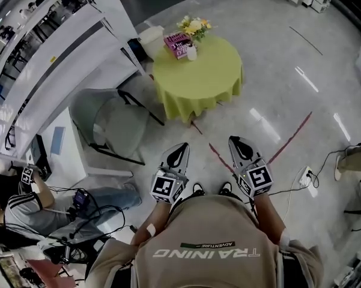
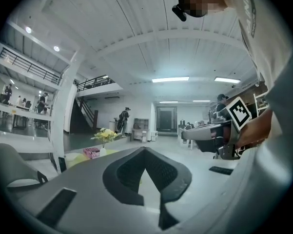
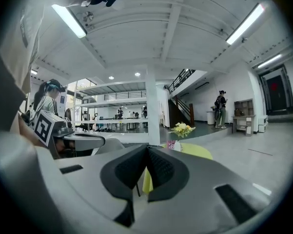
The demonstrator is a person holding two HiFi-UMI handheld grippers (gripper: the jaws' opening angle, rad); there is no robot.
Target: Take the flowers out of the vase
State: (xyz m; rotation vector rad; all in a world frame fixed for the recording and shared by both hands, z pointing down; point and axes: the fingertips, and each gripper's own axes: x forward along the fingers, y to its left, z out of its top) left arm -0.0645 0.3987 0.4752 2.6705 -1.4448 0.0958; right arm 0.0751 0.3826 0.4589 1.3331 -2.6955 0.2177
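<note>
The flowers (image 1: 194,26) stand in the vase (image 1: 191,53) at the far edge of the green table (image 1: 219,80), beside a pink book (image 1: 176,44). Nothing's out yet, and with the table well ahead this looks like the approach. Next comes closing in and opening the jaws around the stems. Left gripper (image 1: 181,148) and right gripper (image 1: 237,141) sit near the waist, jaws together, holding nothing, touching nothing.
</note>
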